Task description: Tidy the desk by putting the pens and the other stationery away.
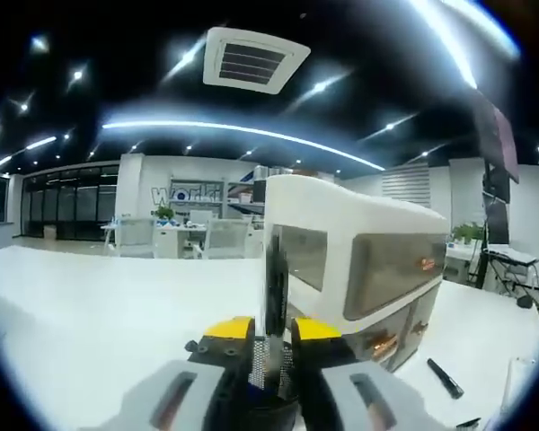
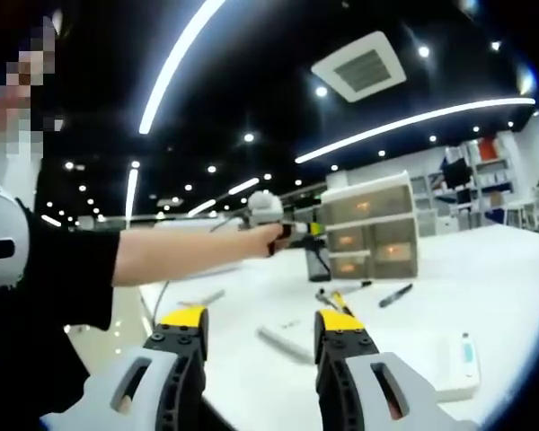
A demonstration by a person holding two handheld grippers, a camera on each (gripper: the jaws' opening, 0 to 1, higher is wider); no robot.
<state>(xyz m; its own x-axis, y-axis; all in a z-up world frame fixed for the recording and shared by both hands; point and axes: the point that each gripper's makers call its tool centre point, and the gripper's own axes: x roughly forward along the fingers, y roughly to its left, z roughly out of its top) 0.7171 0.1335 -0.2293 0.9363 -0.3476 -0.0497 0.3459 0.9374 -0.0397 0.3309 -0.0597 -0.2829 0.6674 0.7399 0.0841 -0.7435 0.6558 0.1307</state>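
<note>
Clamped in the left claw, a dark pen stands upright just before the drawer box on the white worktop, so it should go in slowly and straight, while the right claw hangs open with nothing in it.

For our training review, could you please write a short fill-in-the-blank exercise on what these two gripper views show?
1. The left gripper is shut on a dark ____.
2. The right gripper has its jaws ____.
3. The white drawer unit stands on the ____ desk.
4. A black marker lies ____ the drawer unit.

Missing words: pen; open; white; beside
</note>
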